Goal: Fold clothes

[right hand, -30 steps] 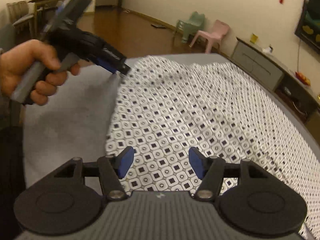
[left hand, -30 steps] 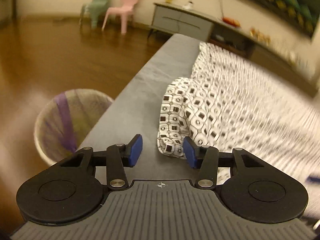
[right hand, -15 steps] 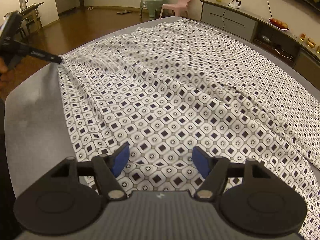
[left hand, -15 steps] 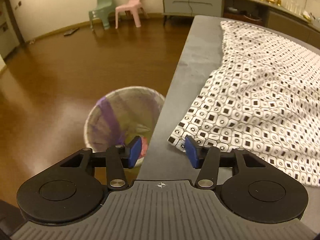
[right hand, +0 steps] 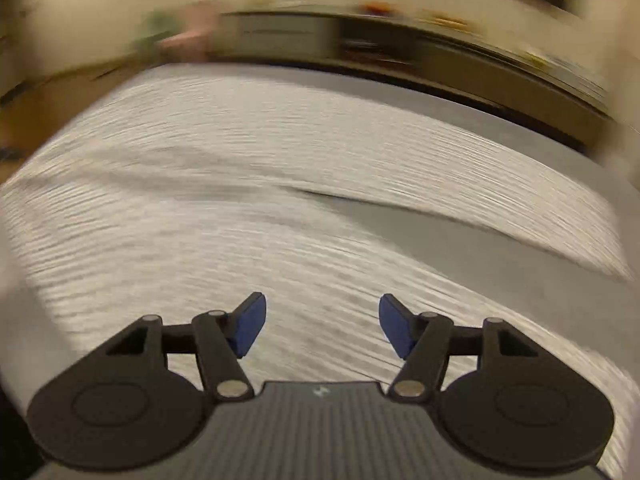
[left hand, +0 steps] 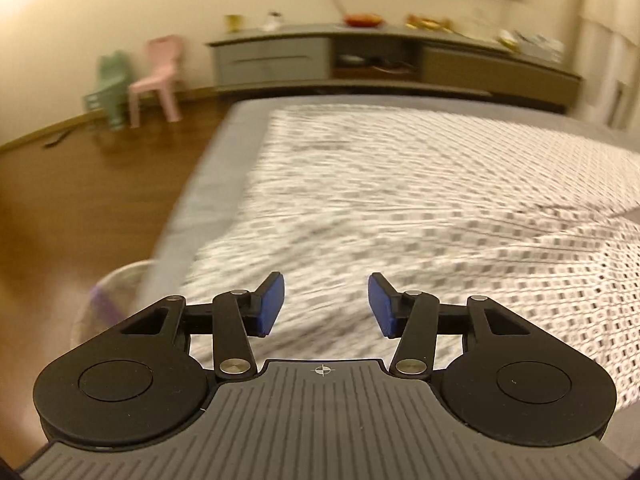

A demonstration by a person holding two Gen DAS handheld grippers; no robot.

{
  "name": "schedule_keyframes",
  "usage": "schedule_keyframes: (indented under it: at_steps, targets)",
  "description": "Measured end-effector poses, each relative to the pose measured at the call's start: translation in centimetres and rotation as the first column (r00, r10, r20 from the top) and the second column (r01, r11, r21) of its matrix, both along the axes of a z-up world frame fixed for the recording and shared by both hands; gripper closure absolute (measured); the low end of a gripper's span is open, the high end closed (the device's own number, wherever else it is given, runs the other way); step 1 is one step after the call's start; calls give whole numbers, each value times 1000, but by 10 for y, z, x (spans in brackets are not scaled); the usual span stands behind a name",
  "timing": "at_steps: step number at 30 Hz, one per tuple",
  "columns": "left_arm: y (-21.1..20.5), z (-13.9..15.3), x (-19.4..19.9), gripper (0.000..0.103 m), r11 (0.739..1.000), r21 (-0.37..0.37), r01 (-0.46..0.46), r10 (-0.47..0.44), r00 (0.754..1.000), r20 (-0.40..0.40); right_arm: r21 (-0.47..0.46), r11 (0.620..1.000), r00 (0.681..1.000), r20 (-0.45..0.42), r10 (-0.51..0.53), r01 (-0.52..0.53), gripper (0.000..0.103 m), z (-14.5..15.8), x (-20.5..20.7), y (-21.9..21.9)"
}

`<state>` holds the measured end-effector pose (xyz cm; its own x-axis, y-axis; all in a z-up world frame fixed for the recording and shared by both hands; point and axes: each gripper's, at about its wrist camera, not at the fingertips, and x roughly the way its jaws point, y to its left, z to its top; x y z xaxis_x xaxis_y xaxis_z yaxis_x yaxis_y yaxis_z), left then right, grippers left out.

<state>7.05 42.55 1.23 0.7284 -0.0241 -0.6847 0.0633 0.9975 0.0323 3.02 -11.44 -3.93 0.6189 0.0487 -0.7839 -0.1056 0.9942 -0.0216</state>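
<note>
A white garment with a dark square print (left hand: pixel 400 192) lies spread over a grey table (left hand: pixel 224 168). My left gripper (left hand: pixel 326 306) hovers open above the garment's near left part, nothing between its blue pads. In the right wrist view the same garment (right hand: pixel 280 208) is strongly blurred; a fold or edge runs across it and bare grey table (right hand: pixel 460 252) shows at the right. My right gripper (right hand: pixel 322 326) is open over the cloth and holds nothing.
A round waste basket (left hand: pixel 104 300) stands on the wooden floor by the table's left edge. Beyond the table are a long low cabinet (left hand: pixel 360 60) against the wall, a pink chair (left hand: pixel 156 76) and a green chair (left hand: pixel 108 88).
Both grippers have swung to the right and face the far cabinet; the left one moved from the table's left edge to over the garment. Both stay open. The views are now blurred.
</note>
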Motion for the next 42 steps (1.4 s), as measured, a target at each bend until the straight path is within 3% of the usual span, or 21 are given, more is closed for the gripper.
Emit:
schedule_keyframes:
  at_steps: [2, 4, 7, 9, 10, 15, 18, 21, 31, 32, 34, 35, 39, 42]
  targets:
    - [-23, -7, 18, 61, 999, -3, 51, -51, 999, -11, 1, 979, 979, -16, -204, 204, 38, -7, -14, -59]
    - [-32, -16, 31, 61, 999, 0, 49, -48, 999, -24, 13, 932, 931, -47, -361, 362, 38, -19, -29, -107]
    - [-29, -32, 44, 62, 1000, 12, -2, 3, 997, -77, -15, 896, 892, -91, -443, 444, 39, -40, -32, -138]
    - [-22, -42, 47, 62, 999, 24, -40, 43, 992, -120, 4, 908, 901, -127, -415, 419, 45, -50, -19, -137]
    - [-18, -44, 43, 58, 998, 12, -55, 56, 991, -125, 5, 920, 914, -120, -388, 391, 43, -53, -11, -131]
    - [-7, -46, 21, 57, 995, 5, -100, 100, 985, -140, 17, 956, 951, -115, -288, 291, 38, -58, 34, -130]
    - [-2, -45, 15, 52, 992, 16, -122, 123, 982, -145, 19, 960, 954, -121, -274, 279, 36, -59, 55, -149]
    - [-2, -44, 11, 49, 990, 30, -140, 143, 978, -150, 25, 960, 958, -69, -278, 280, 36, -64, 64, -174]
    - [-18, -41, -9, 49, 982, 141, -125, 147, 977, -156, 23, 974, 974, -35, -225, 226, 36, -66, 103, -183]
    - [-19, -39, -10, 51, 982, 145, -121, 144, 976, -162, 19, 971, 971, -39, -237, 238, 37, -64, 100, -183]
    - [-20, -33, -15, 57, 982, 135, -129, 149, 978, -145, 4, 962, 961, -46, -273, 273, 49, -60, 90, -183]
    - [-21, -28, -18, 55, 984, 123, -131, 147, 981, -125, 3, 959, 959, -36, -282, 282, 50, -55, 82, -179]
    - [-23, -22, -24, 54, 987, 102, -126, 135, 986, -93, 121, 978, 986, -13, -169, 169, 48, -39, 42, -152]
    - [-11, -37, -23, 55, 982, 106, -154, 168, 976, -138, 82, 992, 994, -65, -91, 96, 48, -50, 38, -134]
